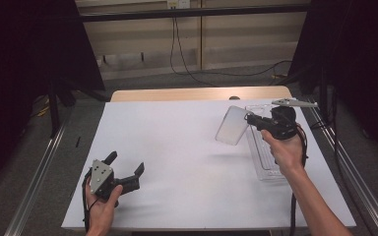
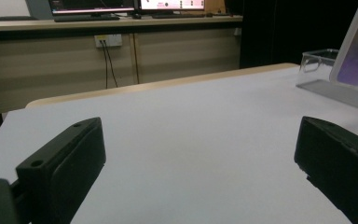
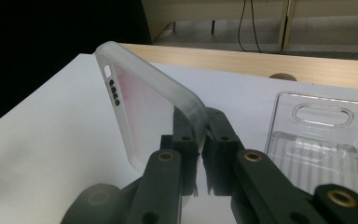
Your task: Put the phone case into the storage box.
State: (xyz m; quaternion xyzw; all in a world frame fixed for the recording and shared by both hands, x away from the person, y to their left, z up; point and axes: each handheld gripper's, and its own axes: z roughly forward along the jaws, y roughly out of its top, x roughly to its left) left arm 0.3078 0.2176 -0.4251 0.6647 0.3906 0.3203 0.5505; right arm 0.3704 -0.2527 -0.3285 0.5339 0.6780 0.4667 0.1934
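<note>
Table: white-topped table (image 1: pixel 187 152) with a wooden edge at its far side, 12 o'clock in the high view.
Right gripper: the right gripper (image 1: pixel 250 119) is held up at about 2 o'clock over the table; its jaws are pinched on the edge of the phone case (image 1: pixel 231 126). In the right gripper view the gripper (image 3: pixel 204 140) has both black jaws pressed close together with the case rim between them.
Phone case: a frosted, translucent phone case (image 3: pixel 140 102), lifted off the table and tilted, extending toward 9 o'clock from the jaws in the high view. A row of small holes and a cut-out show along one of its edges in the right gripper view.
Clear tray: a transparent plastic packaging tray (image 1: pixel 263 152) lies flat on the table at 3 o'clock, just below the right hand (image 1: pixel 286 152).
Left gripper: the left gripper (image 1: pixel 126 165) rests low at 7 o'clock, held by the left hand (image 1: pixel 101 206); its jaws are spread wide with nothing between them. In the left gripper view the gripper (image 2: pixel 200 158) shows bare table between its jaws.
Spacing: the two grippers are well apart.
</note>
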